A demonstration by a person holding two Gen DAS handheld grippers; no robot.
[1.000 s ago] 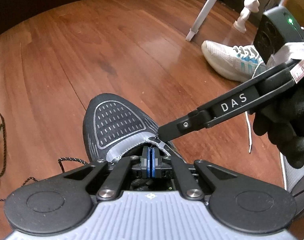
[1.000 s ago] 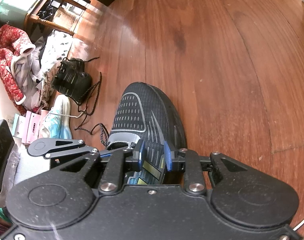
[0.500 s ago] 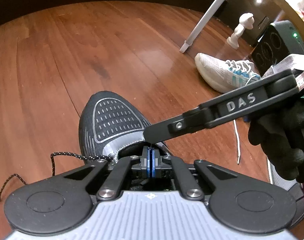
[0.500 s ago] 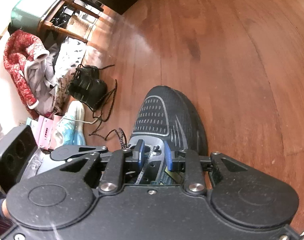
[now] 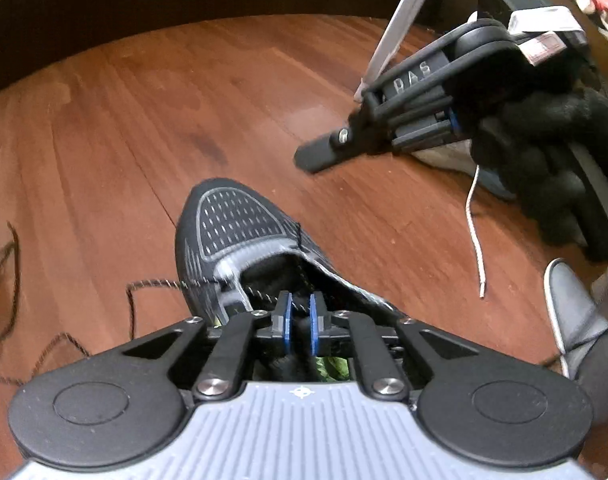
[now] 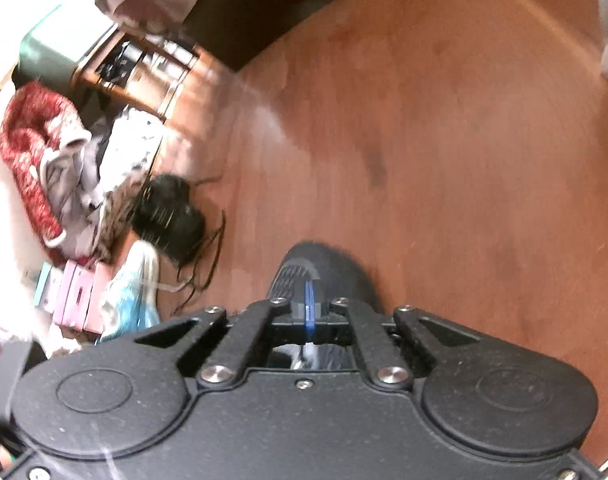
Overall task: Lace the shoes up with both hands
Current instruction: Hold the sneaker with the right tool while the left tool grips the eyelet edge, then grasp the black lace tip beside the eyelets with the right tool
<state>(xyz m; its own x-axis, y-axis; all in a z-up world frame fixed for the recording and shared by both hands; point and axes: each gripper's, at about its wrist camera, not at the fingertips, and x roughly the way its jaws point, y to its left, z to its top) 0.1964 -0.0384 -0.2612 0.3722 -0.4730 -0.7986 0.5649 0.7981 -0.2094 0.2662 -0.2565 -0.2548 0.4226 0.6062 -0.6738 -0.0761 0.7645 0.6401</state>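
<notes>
A black and grey sneaker (image 5: 240,220) lies on the wooden floor, toe pointing away. A black speckled lace (image 5: 156,284) runs out of its left eyelet and trails left across the floor. My left gripper (image 5: 300,320) sits over the tongue opening, blue pads slightly apart, with a lace strand passing between them. My right gripper (image 5: 319,156) is lifted up and right of the shoe in the left wrist view. In the right wrist view it (image 6: 309,304) hovers above the sneaker's toe (image 6: 323,264) with its pads pressed together; whether it holds anything is not visible.
A white sneaker (image 5: 443,156) with a loose white lace (image 5: 473,236) lies to the right, behind my gloved right hand. A white stand leg (image 5: 399,20) is at the back. In the right wrist view, black shoes (image 6: 168,216), a light blue shoe (image 6: 132,296) and clothes (image 6: 64,160) lie to the left.
My right gripper shut and pulled up and away to the right from the eyelet area. My left gripper opened slightly. The lace now runs taut from the left eyelet.
</notes>
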